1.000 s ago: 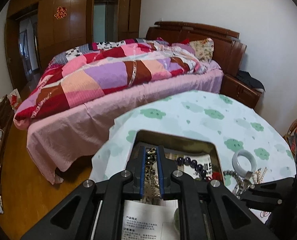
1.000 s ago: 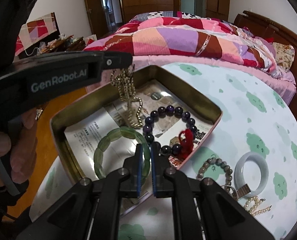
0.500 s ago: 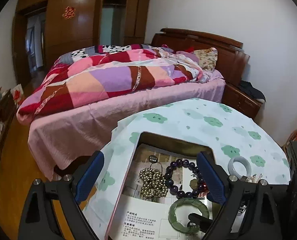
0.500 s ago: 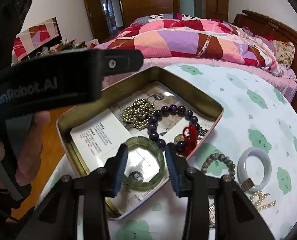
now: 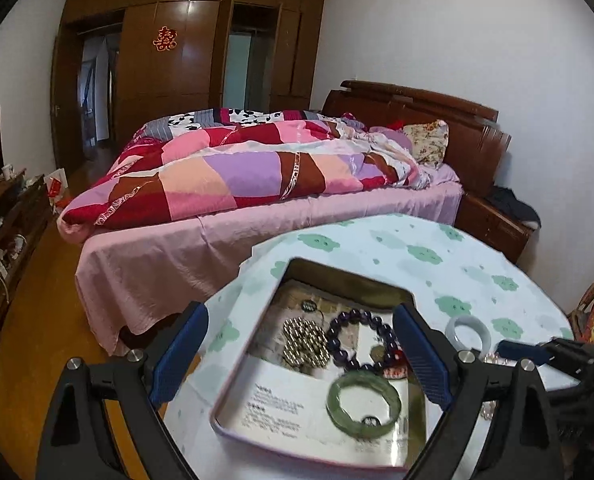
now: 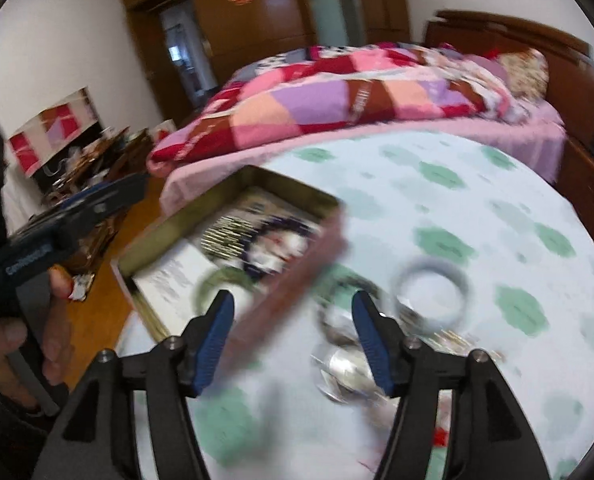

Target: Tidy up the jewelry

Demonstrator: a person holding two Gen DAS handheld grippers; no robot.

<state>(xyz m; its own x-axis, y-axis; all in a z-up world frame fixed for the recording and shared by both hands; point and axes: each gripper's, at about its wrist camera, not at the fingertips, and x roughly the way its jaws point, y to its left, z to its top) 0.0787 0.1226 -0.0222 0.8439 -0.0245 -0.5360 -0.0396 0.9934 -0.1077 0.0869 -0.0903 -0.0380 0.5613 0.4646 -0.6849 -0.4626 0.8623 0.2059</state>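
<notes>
My left gripper (image 5: pixel 301 354) stood spread wide above the open tin (image 5: pixel 257 328), its blue pads (image 5: pixel 179 350) well apart and pressing on nothing. Its jaws had just been opening, then settled wide. Between them, down inside the tin, I could see the gold bead chain (image 5: pixel 306 340) lying in a heap, the dark purple bead bracelet (image 5: pixel 361 338) just beside it with a red tassel (image 5: pixel 397 372) at its near edge, and the green jade bangle (image 5: pixel 363 402) flat on the printed paper sheet (image 5: pixel 281 396) that lined the bottom.

My right gripper (image 6: pixel 293 338) also held nothing; its jaws had just been opening and stood partly spread, with the tin's near rim (image 6: pixel 297 280) passing in a blur between them. That view was badly smeared, so I could only make out the white bangle (image 6: pixel 431 294) on the cloud-print tablecloth (image 6: pixel 477 208) outside the tin, with some shiny, pearl-like pieces (image 6: pixel 345 364) near it that I could not tell apart. The left view showed the same white bangle to the right of the tin.

At the left edge of the right view, a hand (image 6: pixel 53 320) gripped the other gripper's handle. Beyond the table stood the bed (image 5: pixel 257 216) with its patchwork quilt (image 5: pixel 237 172), and the dark wooden wardrobe (image 5: pixel 185 64) behind it
</notes>
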